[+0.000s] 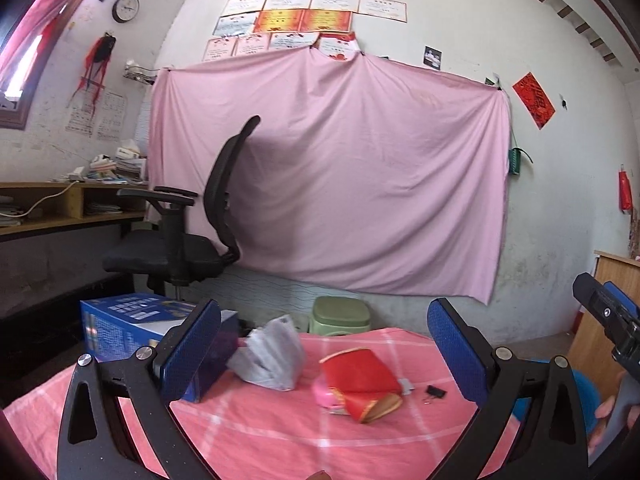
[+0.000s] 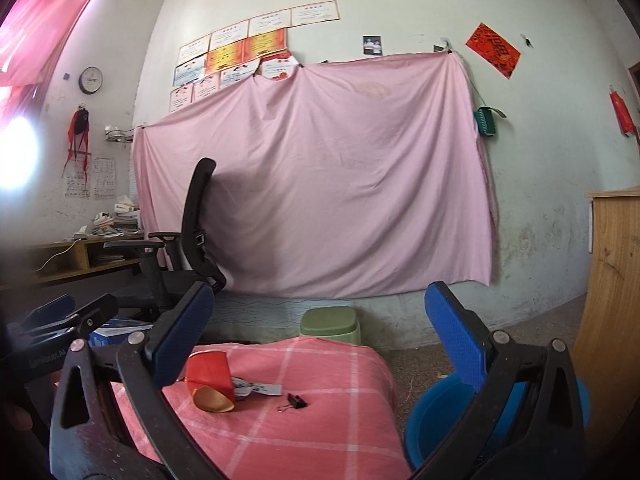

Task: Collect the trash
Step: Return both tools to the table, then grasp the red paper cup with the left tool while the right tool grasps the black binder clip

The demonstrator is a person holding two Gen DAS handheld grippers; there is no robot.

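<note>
In the left wrist view the left gripper (image 1: 324, 344) is spread wide and holds nothing above the pink checked cloth (image 1: 260, 432). A crushed red paper cup (image 1: 362, 380) lies at mid-cloth, a crumpled grey bag (image 1: 270, 354) left of the cup, a black binder clip (image 1: 434, 392) right of it.

In the right wrist view the right gripper (image 2: 318, 340) is likewise spread and empty. The cup (image 2: 210, 376) lies left of the clip (image 2: 295, 401); a blue basin (image 2: 432, 420) sits on the floor right of the cloth.

Probably a home study: office chair (image 1: 188, 236), cluttered desk (image 1: 60, 204), wall certificates (image 1: 304, 20) (clock (image 1: 125, 8) too).
</note>
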